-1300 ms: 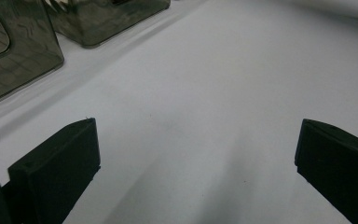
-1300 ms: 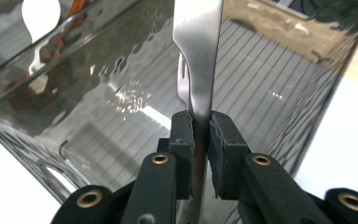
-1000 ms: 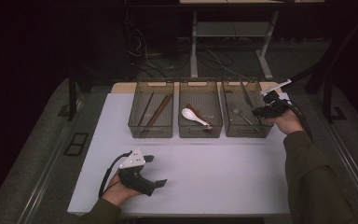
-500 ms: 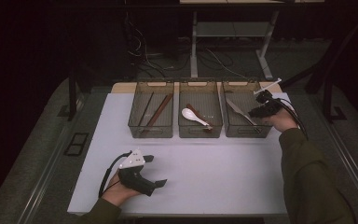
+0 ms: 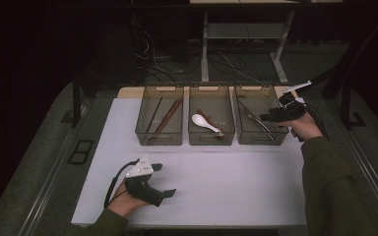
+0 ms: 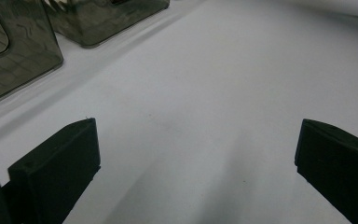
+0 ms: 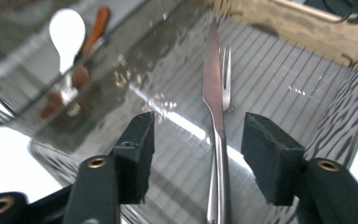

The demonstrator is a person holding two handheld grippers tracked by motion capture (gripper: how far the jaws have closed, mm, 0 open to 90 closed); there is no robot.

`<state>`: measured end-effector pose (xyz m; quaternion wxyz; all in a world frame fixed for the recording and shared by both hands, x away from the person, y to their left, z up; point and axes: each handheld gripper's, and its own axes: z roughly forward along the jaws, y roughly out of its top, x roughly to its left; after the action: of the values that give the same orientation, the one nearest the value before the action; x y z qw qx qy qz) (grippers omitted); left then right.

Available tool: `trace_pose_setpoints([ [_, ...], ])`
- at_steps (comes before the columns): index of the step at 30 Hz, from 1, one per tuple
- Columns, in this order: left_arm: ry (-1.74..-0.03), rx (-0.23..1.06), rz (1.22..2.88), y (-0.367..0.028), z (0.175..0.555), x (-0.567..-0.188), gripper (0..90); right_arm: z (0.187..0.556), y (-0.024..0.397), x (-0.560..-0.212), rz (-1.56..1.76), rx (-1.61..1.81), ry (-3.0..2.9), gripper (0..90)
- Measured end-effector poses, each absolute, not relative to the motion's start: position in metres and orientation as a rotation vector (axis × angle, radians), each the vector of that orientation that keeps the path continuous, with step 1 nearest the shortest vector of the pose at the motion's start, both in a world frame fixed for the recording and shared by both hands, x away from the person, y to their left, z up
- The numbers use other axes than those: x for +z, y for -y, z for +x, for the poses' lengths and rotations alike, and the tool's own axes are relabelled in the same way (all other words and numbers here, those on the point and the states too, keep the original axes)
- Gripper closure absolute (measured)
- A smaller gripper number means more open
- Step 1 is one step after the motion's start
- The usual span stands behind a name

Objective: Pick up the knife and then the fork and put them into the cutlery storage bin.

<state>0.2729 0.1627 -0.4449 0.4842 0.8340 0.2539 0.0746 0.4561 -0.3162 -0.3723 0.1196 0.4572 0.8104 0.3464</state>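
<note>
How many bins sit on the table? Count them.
3, in a row at the table's far edge: left bin, middle bin, right bin.

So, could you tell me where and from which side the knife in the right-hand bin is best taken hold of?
Probably by its handle, from above. The knife lies flat on the floor of the right-hand bin, beside a fork, and the bin's walls block any sideways approach. The right claw hangs open above that handle, one jaw on each side, so closing across the narrow handle looks simplest.

Three bins (image 5: 211,138) block table's (image 5: 216,187) far edge; near side open.
</note>
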Motion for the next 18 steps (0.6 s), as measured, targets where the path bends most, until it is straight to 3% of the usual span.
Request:
trace_pose_setpoints([
  [8,-0.618,0.187,2.035,-0.162,0.273,-0.444,0.0,0.429,0.318,-0.366,1.314,1.172,-2.285,29.2],
  [18,-0.620,0.173,2.032,-0.162,0.273,-0.445,0.0,0.384,0.305,-0.367,1.140,1.262,-2.298,20.2],
])
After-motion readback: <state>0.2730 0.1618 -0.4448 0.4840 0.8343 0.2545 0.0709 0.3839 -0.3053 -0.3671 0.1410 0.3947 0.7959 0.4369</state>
